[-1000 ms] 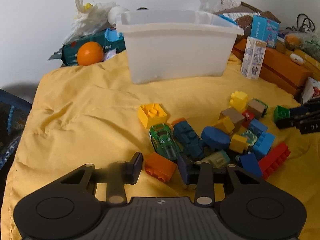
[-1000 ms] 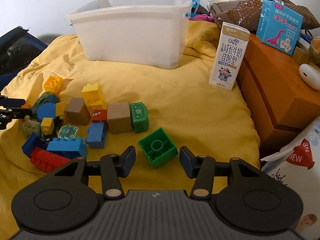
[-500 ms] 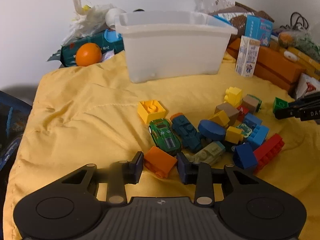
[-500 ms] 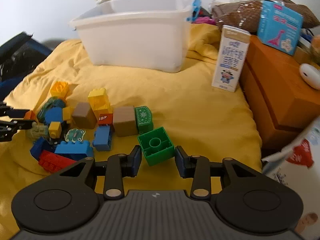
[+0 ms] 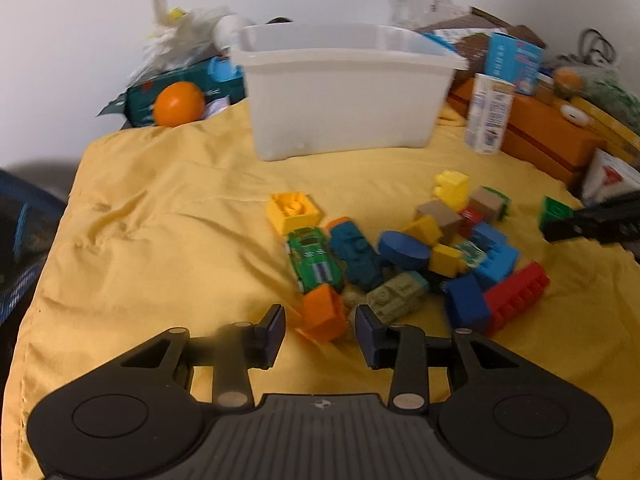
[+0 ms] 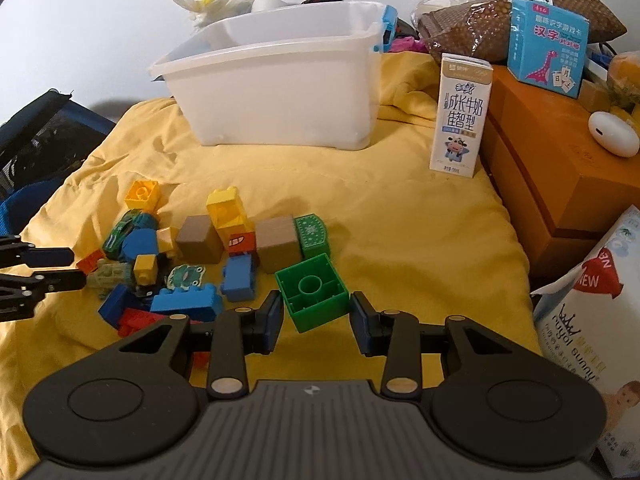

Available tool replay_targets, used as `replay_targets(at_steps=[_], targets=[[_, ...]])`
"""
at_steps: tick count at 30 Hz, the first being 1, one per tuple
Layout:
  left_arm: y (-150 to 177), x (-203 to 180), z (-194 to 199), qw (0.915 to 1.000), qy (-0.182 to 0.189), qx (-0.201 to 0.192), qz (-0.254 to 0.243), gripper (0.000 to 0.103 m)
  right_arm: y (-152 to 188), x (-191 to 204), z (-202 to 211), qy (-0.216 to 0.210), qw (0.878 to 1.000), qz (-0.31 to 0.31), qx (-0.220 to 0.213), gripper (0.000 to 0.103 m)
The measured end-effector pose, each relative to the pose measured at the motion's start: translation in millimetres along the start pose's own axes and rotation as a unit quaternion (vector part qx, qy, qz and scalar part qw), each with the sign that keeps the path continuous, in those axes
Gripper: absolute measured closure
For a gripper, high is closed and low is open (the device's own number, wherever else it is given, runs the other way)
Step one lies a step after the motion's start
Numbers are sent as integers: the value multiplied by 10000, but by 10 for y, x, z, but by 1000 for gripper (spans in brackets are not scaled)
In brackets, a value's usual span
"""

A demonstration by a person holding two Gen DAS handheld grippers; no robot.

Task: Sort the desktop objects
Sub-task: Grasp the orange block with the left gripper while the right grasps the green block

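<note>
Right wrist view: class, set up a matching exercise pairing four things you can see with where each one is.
Things:
1. green block
2. milk carton
3. white bin
4. dinosaur card box

Places:
A. on top of the orange box
B. between the right gripper fingers
C. at the back of the yellow cloth, behind the toy pile
D. upright on the cloth beside the orange box

Pairs: 1-B, 2-D, 3-C, 4-A

Tub behind toy pile, carton right of tub, all on cloth
</note>
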State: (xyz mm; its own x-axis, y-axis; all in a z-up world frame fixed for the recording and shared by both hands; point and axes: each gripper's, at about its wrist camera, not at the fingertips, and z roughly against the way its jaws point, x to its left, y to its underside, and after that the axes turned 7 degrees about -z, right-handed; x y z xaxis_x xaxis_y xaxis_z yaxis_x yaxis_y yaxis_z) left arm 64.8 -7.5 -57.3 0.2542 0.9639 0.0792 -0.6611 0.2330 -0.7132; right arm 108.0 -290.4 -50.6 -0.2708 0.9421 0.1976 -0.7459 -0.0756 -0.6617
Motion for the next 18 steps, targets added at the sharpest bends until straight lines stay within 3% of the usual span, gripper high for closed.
replay_targets(at_steps=[3,5,7,9,10,16,18], targets=[[-31,4,-67,10000,35,-63,-5,63,13,24,17,-13,10000,13,12,63],[-66,-11,-87,10000,43,-75,20,73,18,35,29,-19,10000,29,14,63],[-95,-34,-94,9999,124,-40,75,72,24,34,41,-15,10000,32,11,63],[-88,-44,-81,9998,124,-6,166,62,32,26,50,-8,10000,6,12,63],[-69,-41,-62,9998,84,-18,203,62,36,21,53,-9,10000,-12,13,63],[23,59,-38,9994,-25,-22,346,64,56,18,97,-42,10000,-46,-32,63],[15,65,-42,9995,64,-24,319,71,58,17,101,-51,10000,-59,-30,62]])
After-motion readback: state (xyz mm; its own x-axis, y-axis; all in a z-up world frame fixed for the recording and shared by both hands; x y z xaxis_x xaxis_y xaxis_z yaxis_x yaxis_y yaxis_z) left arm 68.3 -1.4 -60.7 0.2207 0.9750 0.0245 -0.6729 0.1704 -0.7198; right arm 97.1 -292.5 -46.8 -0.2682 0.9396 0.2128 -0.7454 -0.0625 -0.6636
